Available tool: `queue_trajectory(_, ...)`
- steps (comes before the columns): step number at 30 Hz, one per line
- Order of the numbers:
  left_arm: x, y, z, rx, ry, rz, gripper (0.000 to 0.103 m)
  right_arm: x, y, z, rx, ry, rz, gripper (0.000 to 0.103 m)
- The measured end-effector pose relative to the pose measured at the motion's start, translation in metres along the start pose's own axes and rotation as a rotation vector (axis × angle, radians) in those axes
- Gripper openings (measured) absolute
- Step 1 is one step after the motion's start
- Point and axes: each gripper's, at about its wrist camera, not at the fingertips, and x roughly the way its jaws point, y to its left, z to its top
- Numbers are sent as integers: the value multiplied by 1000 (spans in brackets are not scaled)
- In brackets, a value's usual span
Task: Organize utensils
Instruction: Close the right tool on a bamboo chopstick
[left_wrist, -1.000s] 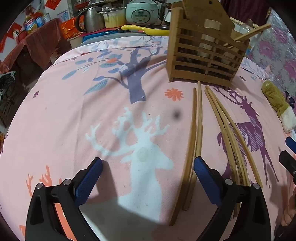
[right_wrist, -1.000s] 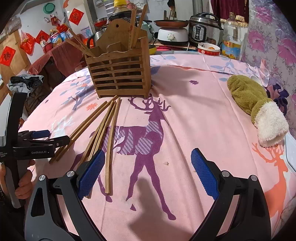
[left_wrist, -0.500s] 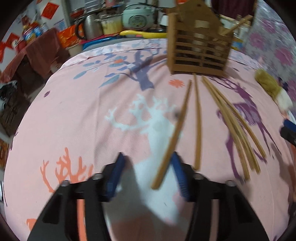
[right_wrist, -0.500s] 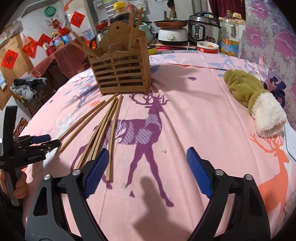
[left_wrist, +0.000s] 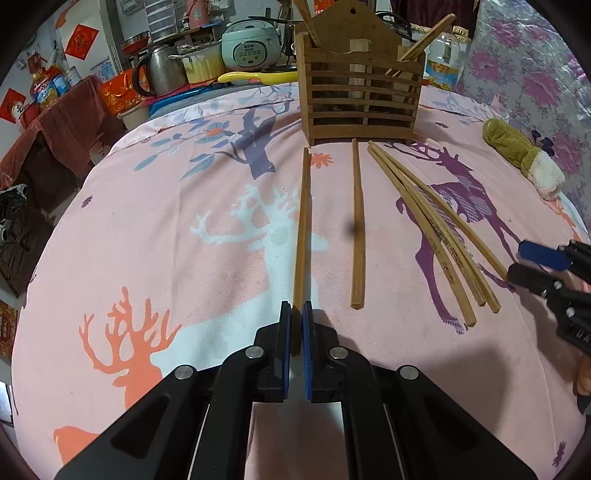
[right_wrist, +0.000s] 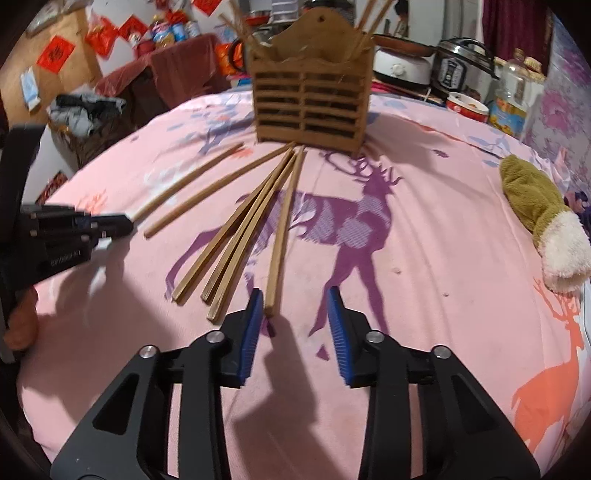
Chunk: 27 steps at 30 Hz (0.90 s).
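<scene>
A slatted wooden utensil holder (left_wrist: 360, 96) (right_wrist: 310, 107) stands at the far side of the pink cloth, with a few chopsticks upright in it. Several wooden chopsticks lie in front of it. My left gripper (left_wrist: 296, 312) is shut on the near end of the leftmost chopstick (left_wrist: 303, 229); the right wrist view shows this grip from the side (right_wrist: 110, 225). A single chopstick (left_wrist: 356, 221) lies beside it. My right gripper (right_wrist: 294, 299) is closing, and the near tip of the rightmost chopstick (right_wrist: 282, 229) lies between its jaws, close to the left pad, not pressed.
A fan of three chopsticks (right_wrist: 236, 236) lies left of the right gripper. An olive and white plush mitten (right_wrist: 543, 221) rests at the table's right edge. Cookers, a kettle (left_wrist: 159, 74) and bottles crowd the counter behind the table.
The left jaws went from wide open to shut on the chopstick, which swung away from its neighbour. The right gripper shifted left to the chopstick ends, and its jaws narrowed.
</scene>
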Motion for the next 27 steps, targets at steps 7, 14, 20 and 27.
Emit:
queue_trajectory(7, 1, -4, 0, 15, 1, 22, 7, 7, 8, -3, -26, 31, 12, 23)
queue_trajectory(14, 2, -1, 1, 6, 3, 25, 10, 7, 9, -3, -30, 32, 20, 24)
queue_trajectory(20, 1, -5, 0, 32, -3, 30, 6, 6, 15, -3, -56, 27, 11, 7)
queue_trajectory(27, -8, -6, 1, 18, -32, -10, 6, -10, 6, 3, -19, -48, -1, 7)
